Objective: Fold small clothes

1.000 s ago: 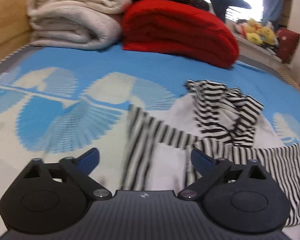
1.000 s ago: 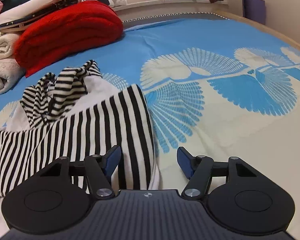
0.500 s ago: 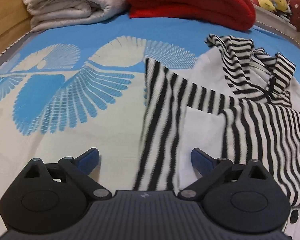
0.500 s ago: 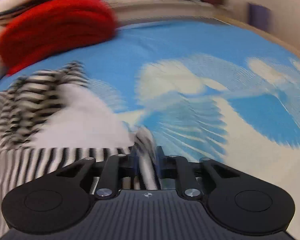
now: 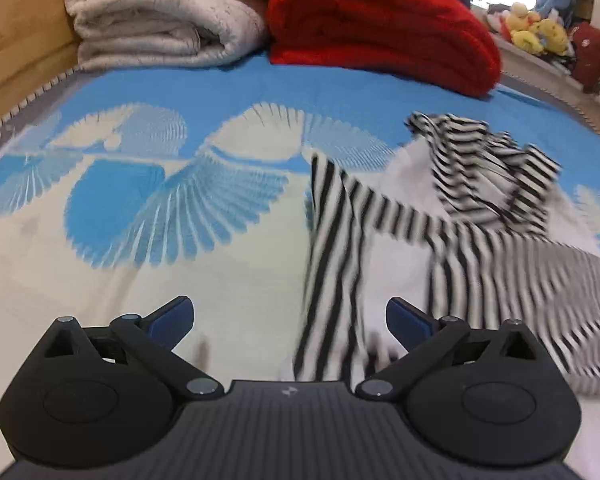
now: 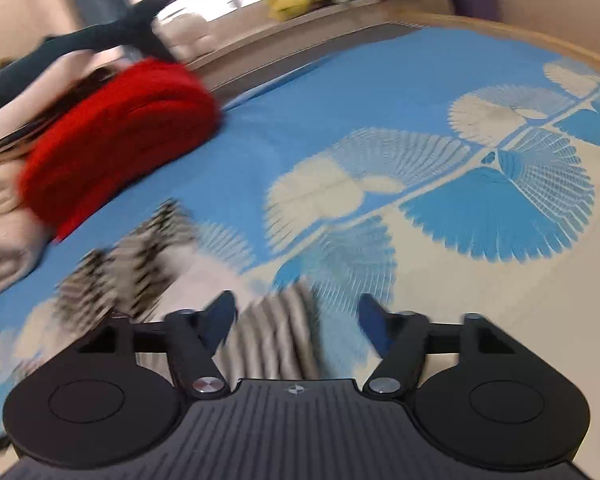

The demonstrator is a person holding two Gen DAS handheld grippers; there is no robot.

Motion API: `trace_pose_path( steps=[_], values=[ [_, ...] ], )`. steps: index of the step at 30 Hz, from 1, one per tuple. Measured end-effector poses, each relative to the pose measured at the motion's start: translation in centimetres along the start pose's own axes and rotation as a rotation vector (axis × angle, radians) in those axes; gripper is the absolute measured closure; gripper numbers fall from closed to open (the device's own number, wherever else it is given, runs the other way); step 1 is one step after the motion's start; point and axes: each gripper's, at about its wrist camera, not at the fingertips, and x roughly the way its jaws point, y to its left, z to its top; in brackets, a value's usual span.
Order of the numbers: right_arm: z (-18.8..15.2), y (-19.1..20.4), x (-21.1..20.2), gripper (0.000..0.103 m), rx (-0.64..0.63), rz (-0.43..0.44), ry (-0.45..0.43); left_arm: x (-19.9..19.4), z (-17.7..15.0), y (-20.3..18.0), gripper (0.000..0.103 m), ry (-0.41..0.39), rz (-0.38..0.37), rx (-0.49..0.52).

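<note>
Two open grippers hung over one big bed, and the blue-and-cream bedspread [image 5: 148, 248] filled both views. Stacked at its far edge sat a cream blanket [image 5: 160, 16] and, touching it, a red blanket [image 5: 380, 28]. Nearer in lay the striped garment [image 5: 440, 240], rumpled on the bedspread towards the near edge, its collar end bunched towards the far side and its striped sleeves folded in across the white body.

The left gripper [image 5: 290, 318] stood wide with nothing pinched; one striped sleeve ran lengthwise from the far side straight down between its jaws, closer to the right-hand pad, with no pad pressing on it. The right gripper [image 6: 296, 320] had just been opening, and a striped fold [image 6: 276, 332] lay loose in the gap, released by the look of it, though blur smeared that view.

So the sleeve's long axis ran along the left gripper's pointing line, and the left hand looked better placed for the next pinch.
</note>
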Motion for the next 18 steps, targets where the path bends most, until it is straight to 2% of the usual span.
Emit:
trace_pose_path(
  steps=[1, 4, 7, 10, 12, 13, 14, 15, 16, 17, 18],
  values=[
    [-1.3, -0.4, -1.7, 0.019, -0.005, 0.011, 0.038, -1.0, -0.8, 0.4, 0.001, 0.029, -0.018, 0.0],
    [-5.8, -2.3, -5.9, 0.018, -0.009, 0.01, 0.153, -3.6, -3.4, 1.7, 0.001, 0.103, -0.054, -0.01],
    [-11.0, -4.2, -9.6, 0.018, -0.015, -0.001, 0.237, -6.5, -7.5, 3.3, 0.001, 0.169, -0.102, -0.033],
    [-15.5, -5.5, -11.5, 0.018, -0.008, 0.013, 0.329, -8.7, -11.9, 4.9, 0.001, 0.229, -0.125, -0.058],
    [-18.2, -6.2, -12.3, 0.017, 0.038, 0.011, 0.393, -9.4, -14.9, 5.8, 0.001, 0.3, -0.173, -0.089],
    [-19.3, -6.5, -12.8, 0.016, 0.061, 0.03, 0.403, -9.6, -16.0, 6.1, 0.001, 0.336, -0.205, -0.114],
    [-20.1, -6.2, -13.9, 0.016, 0.051, 0.056, 0.372, -10.0, -16.9, 6.3, 0.001, 0.343, -0.234, -0.131],
    [-20.6, -5.9, -14.4, 0.017, 0.03, 0.082, 0.377, -10.8, -17.6, 6.2, 0.001, 0.316, -0.243, -0.132],
    [-21.0, -5.6, -14.7, 0.027, 0.023, 0.127, 0.397, -11.4, -18.0, 5.9, 0.016, 0.319, -0.25, -0.128],
    [-21.3, -5.4, -15.0, 0.041, 0.032, 0.163, 0.406, -12.1, -18.2, 5.6, 0.036, 0.317, -0.275, -0.128],
    [-21.5, -5.1, -15.2, 0.077, 0.031, 0.161, 0.412, -12.7, -18.3, 5.3, 0.092, 0.314, -0.306, -0.121]
  ],
)
